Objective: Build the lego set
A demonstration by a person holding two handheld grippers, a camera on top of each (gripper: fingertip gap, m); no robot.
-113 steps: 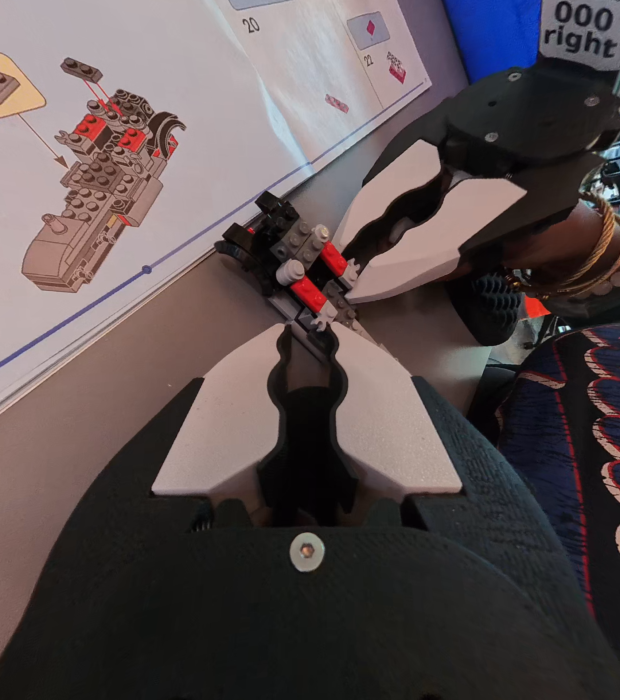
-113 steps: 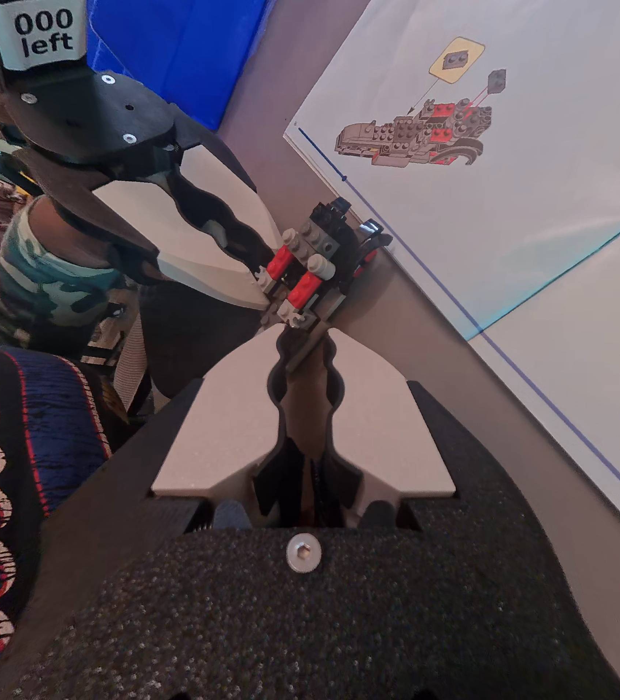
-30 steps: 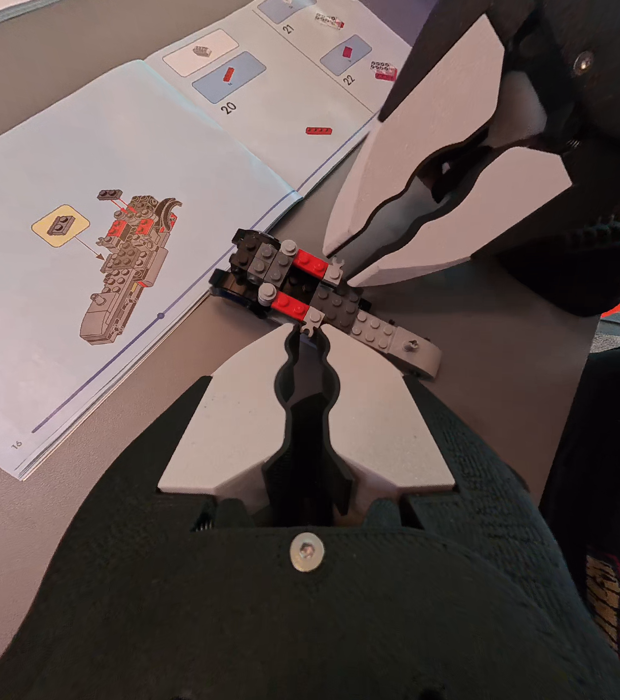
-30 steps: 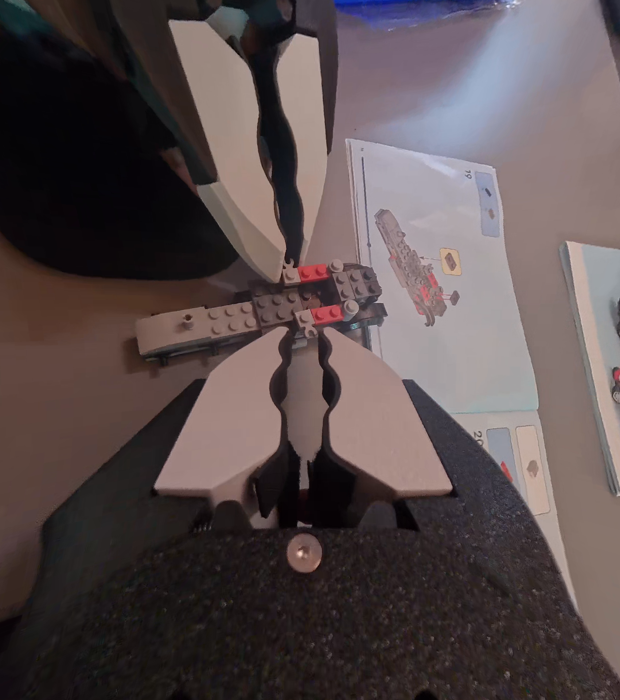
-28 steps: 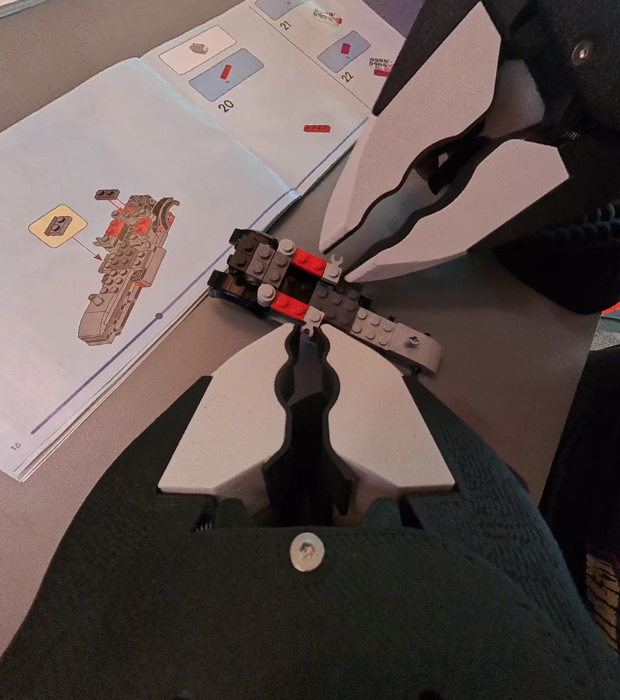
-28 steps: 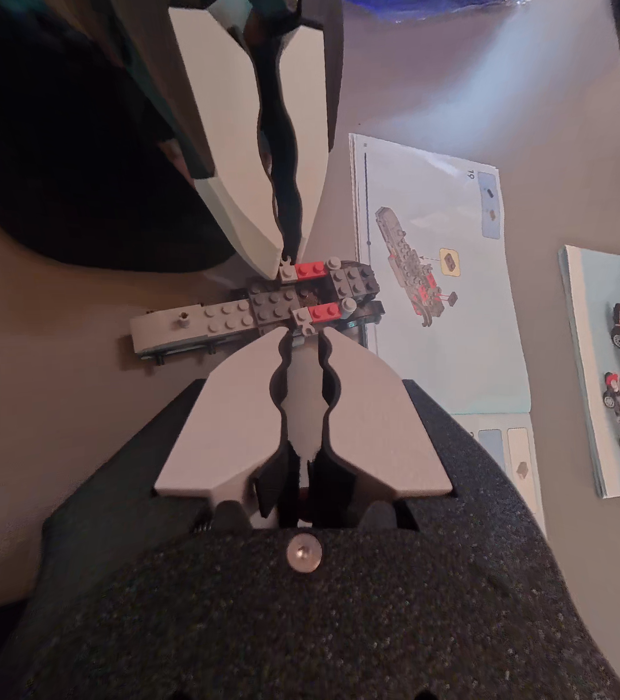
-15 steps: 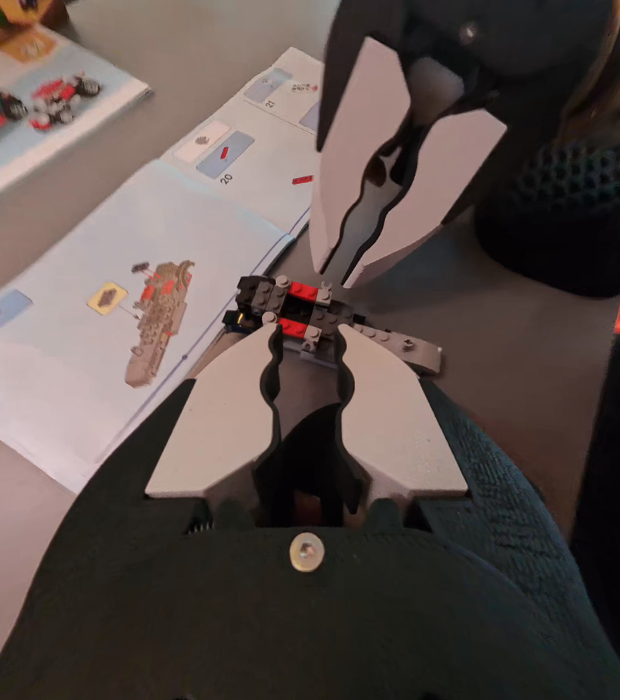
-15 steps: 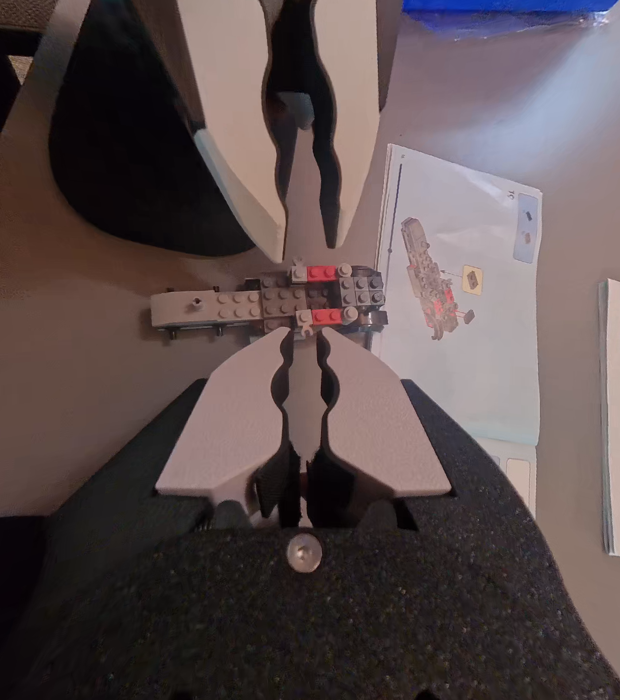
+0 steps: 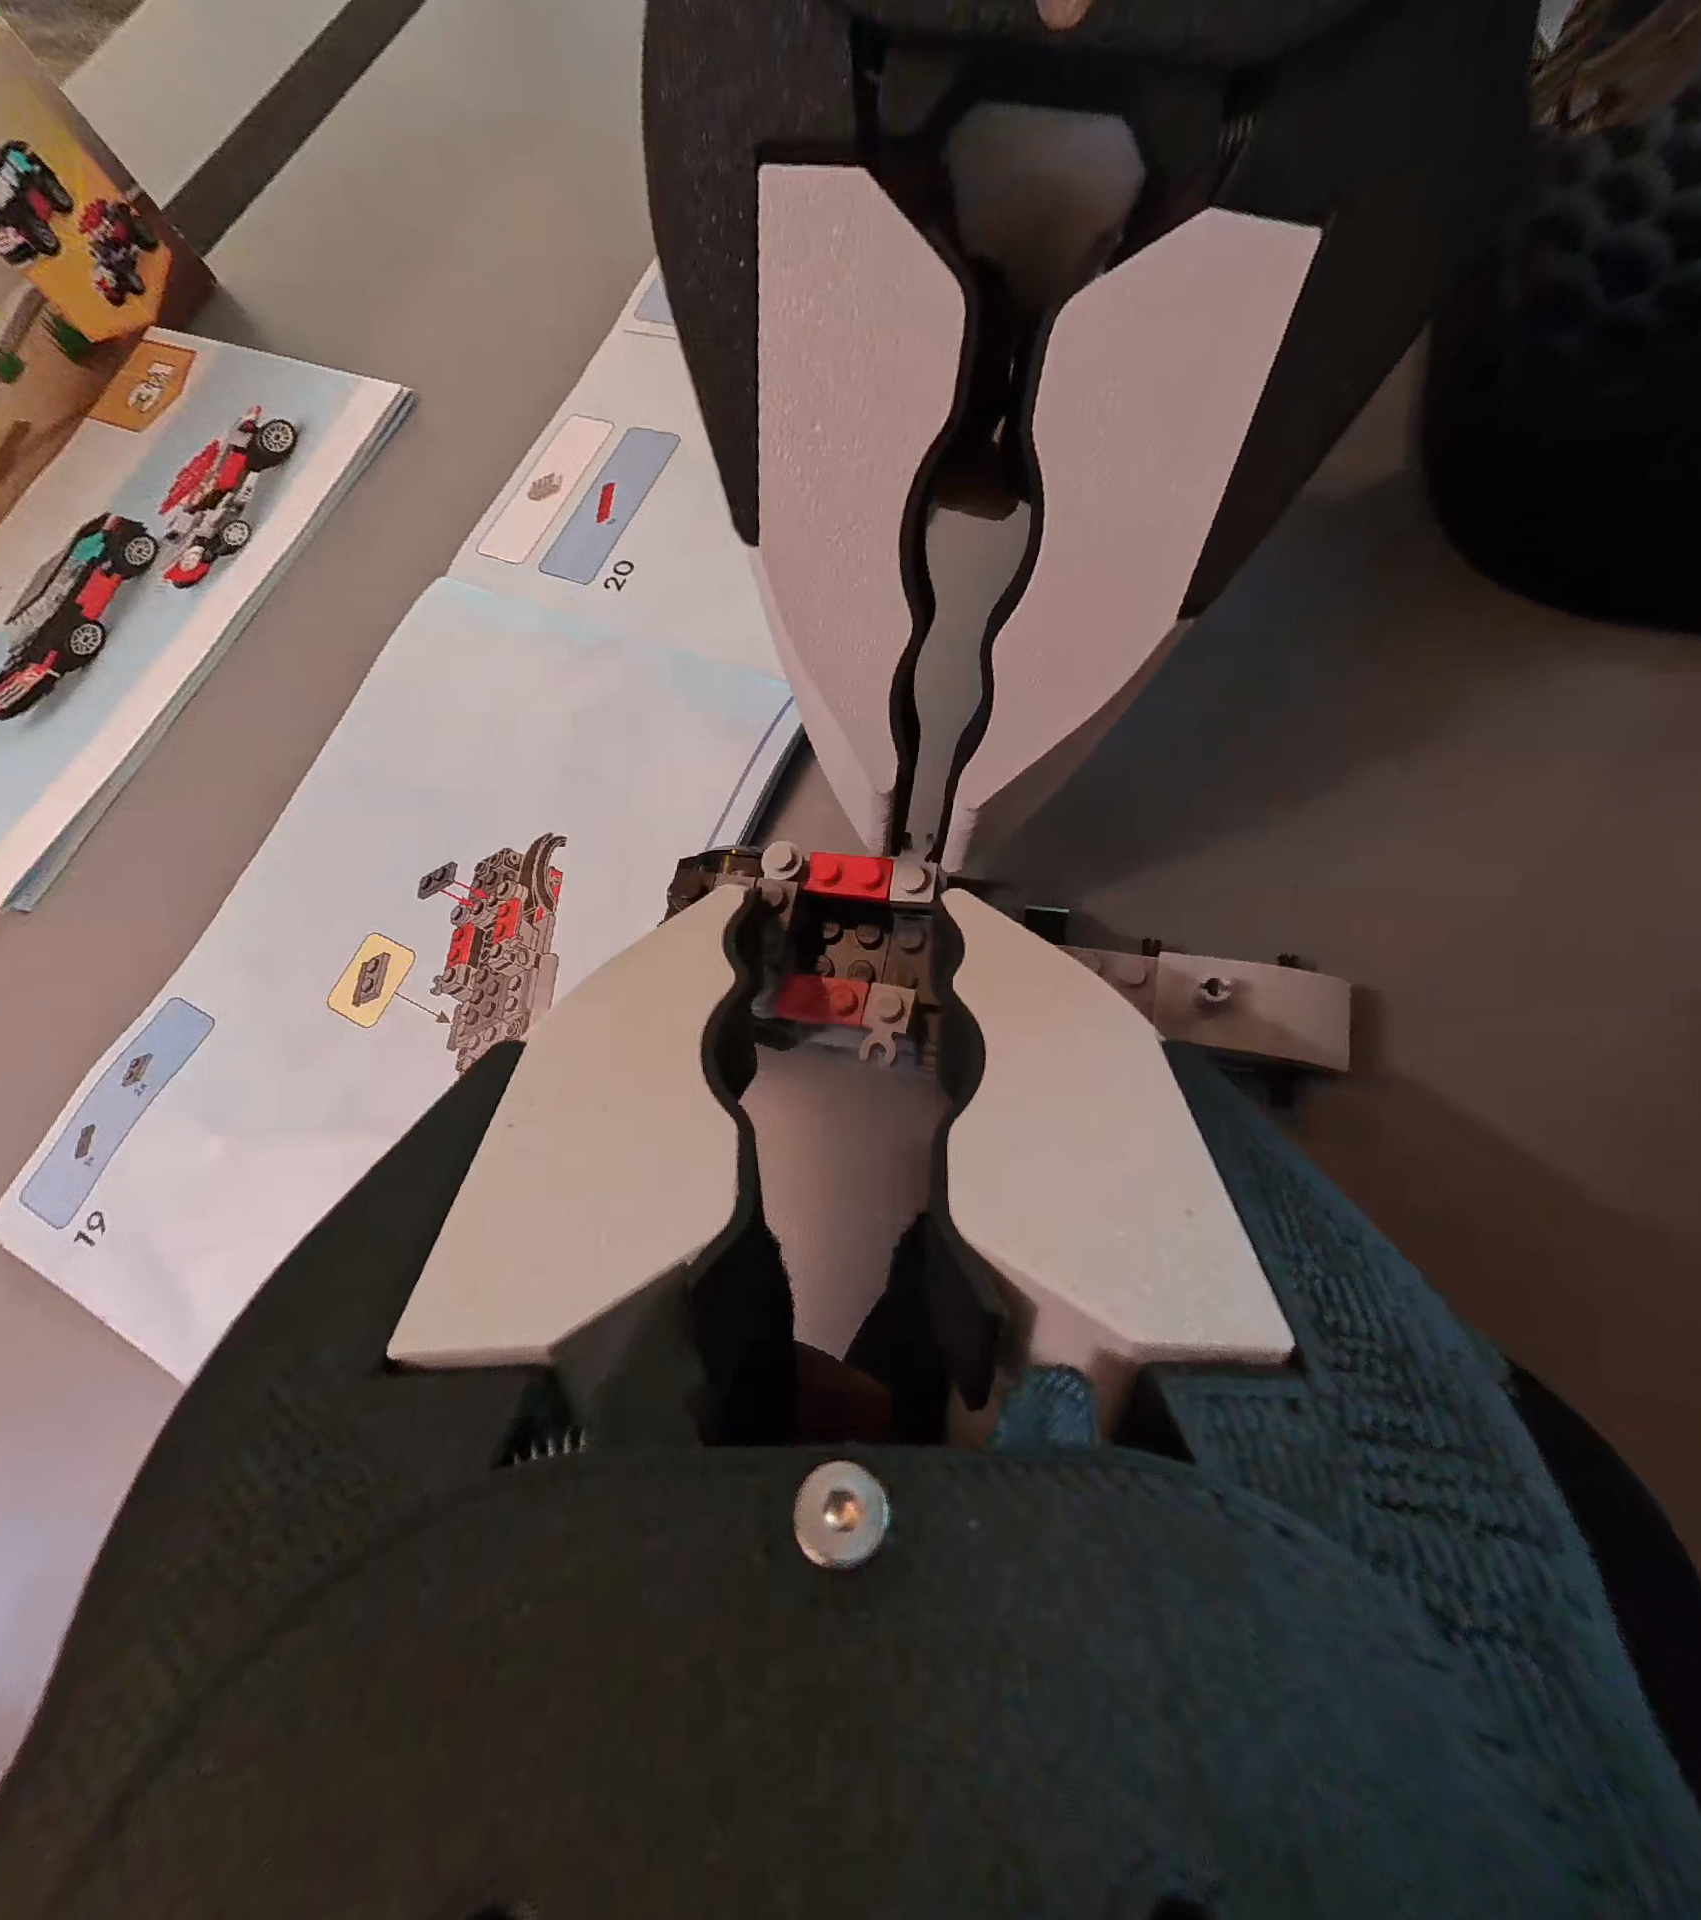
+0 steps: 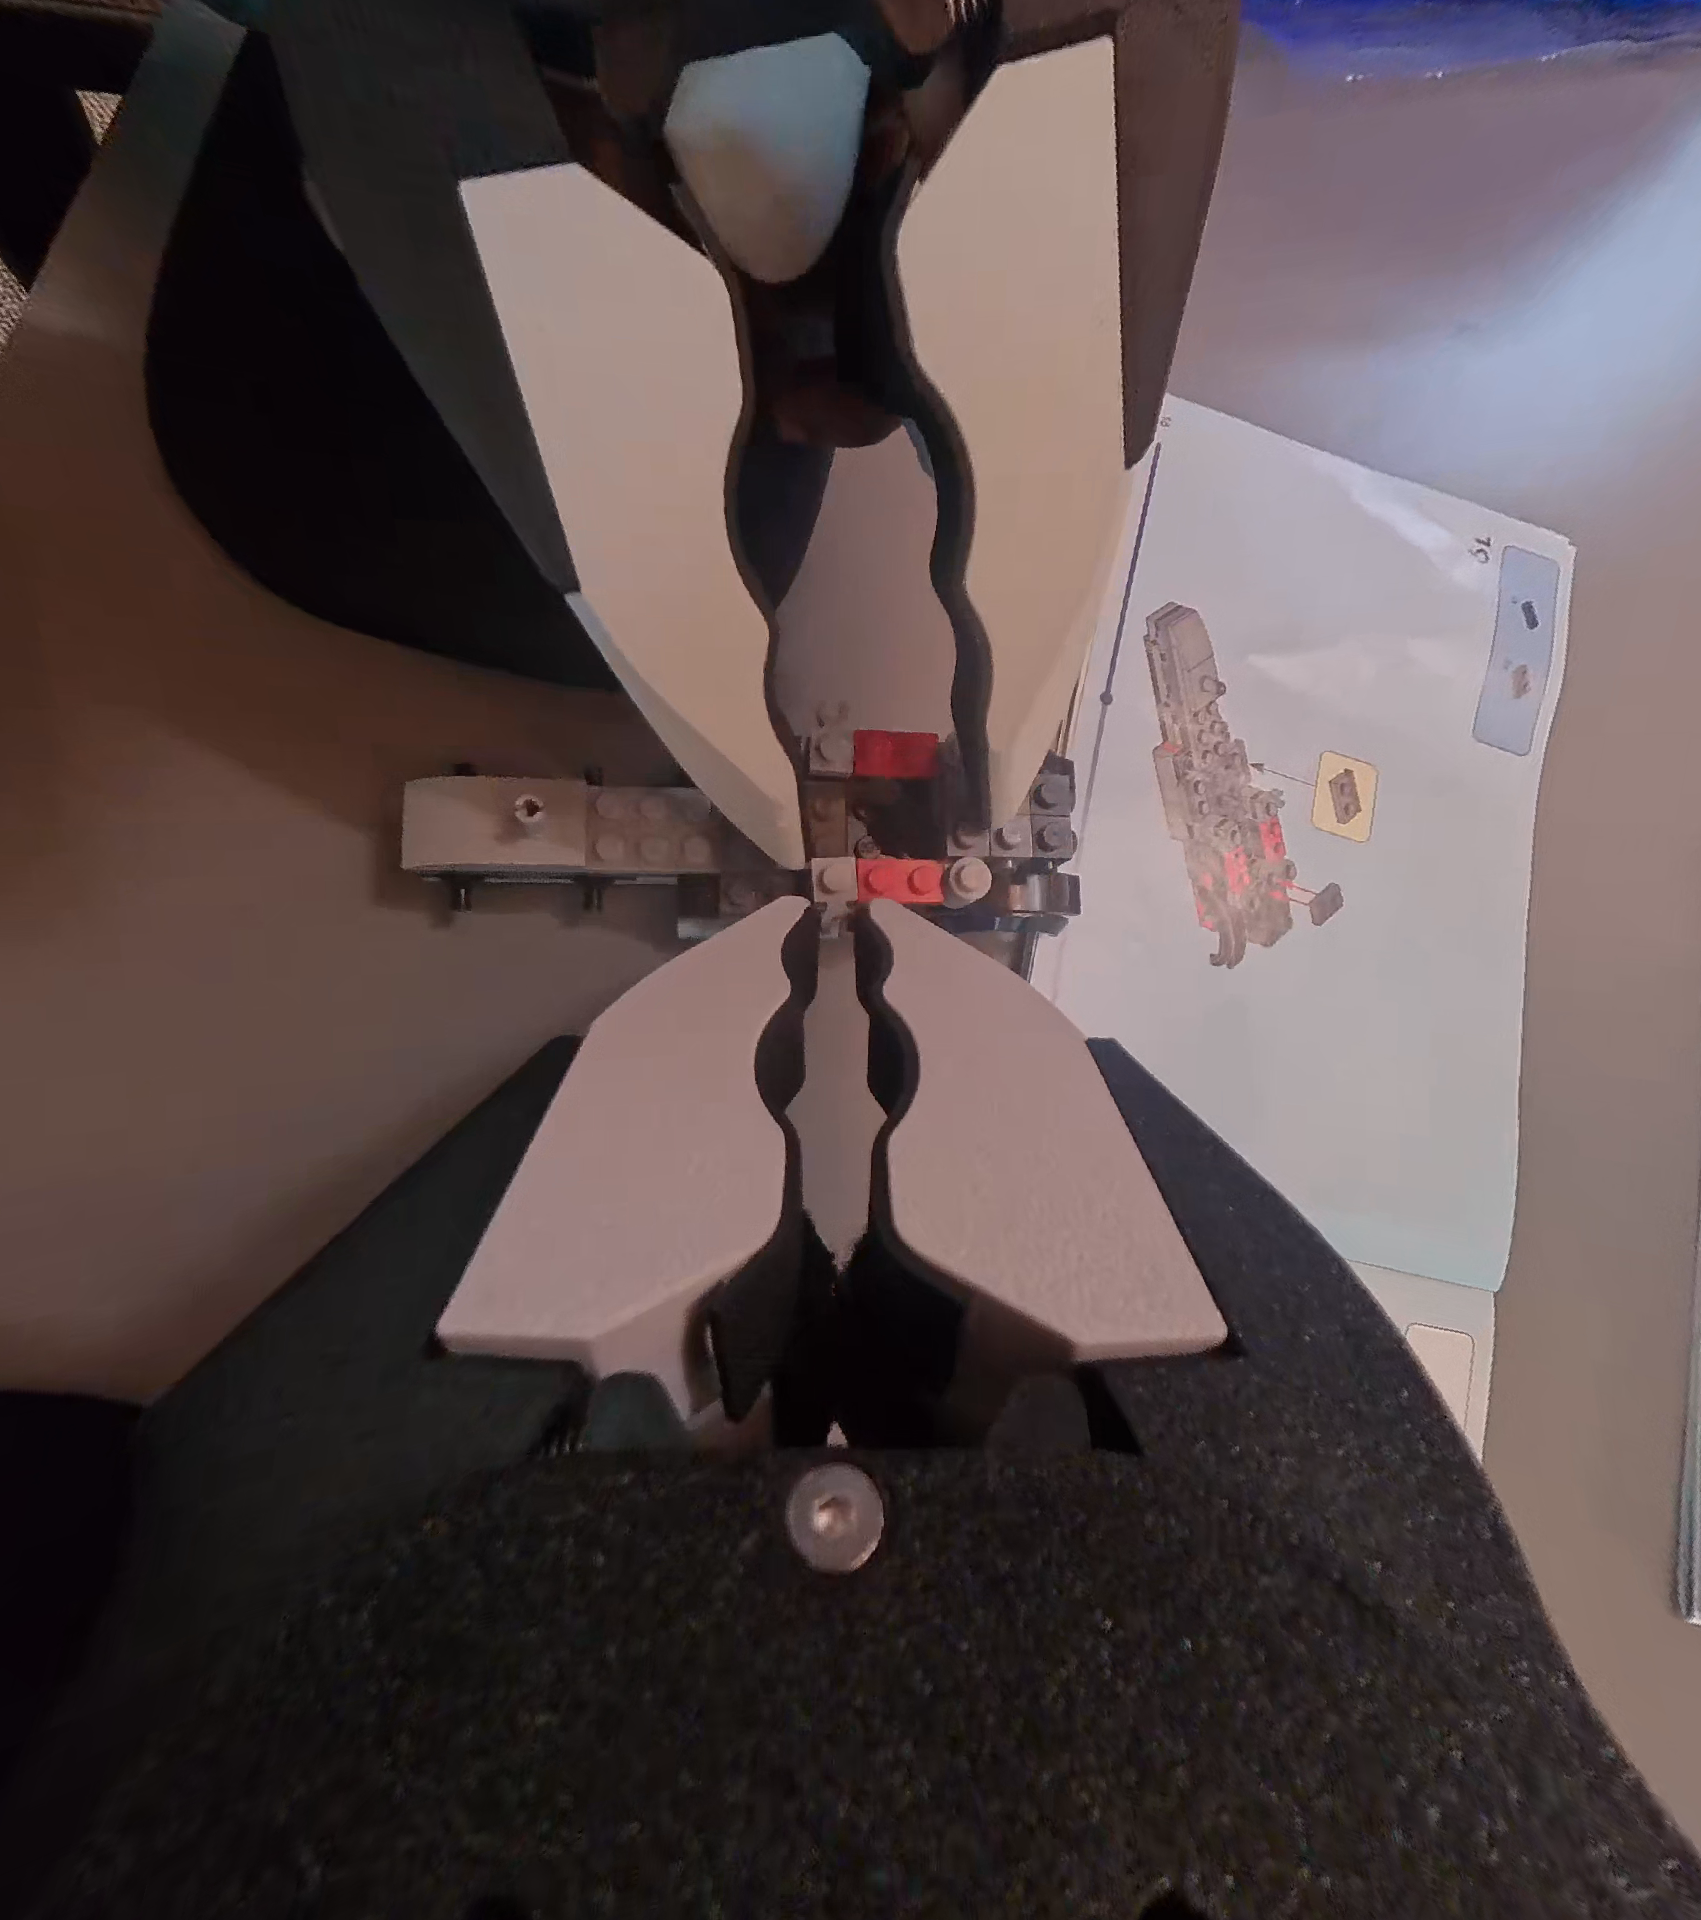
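Note:
The lego model (image 9: pixel 851 873), a long grey, black and red car body, lies on the grey table (image 9: pixel 1448 831). My left gripper (image 9: pixel 841 914) is open, with its fingers on either side of the model's middle, over the red bricks. My right gripper (image 10: pixel 833 914) faces it from the other side. Its jaws are nearly closed on a small grey clip (image 10: pixel 830 923) on the model's side. In the right wrist view the model (image 10: pixel 493 821) points its grey nose to the left, and the left gripper (image 10: pixel 893 821) straddles it from above. The right gripper (image 9: pixel 924 821) shows in the left wrist view.
An open instruction booklet (image 9: pixel 472 790) lies just left of the model; it also shows in the right wrist view (image 10: pixel 1345 935). A second booklet (image 9: pixel 129 582) and the set's box (image 9: pixel 25 208) lie farther left. A black textured round object (image 9: pixel 1635 364) stands at the right. Less than 4 cm separates the two grippers' tips.
The model has come down from the air onto the table. My left gripper has let go of its clip, opened and moved forward to straddle the model. My right gripper keeps its grip.

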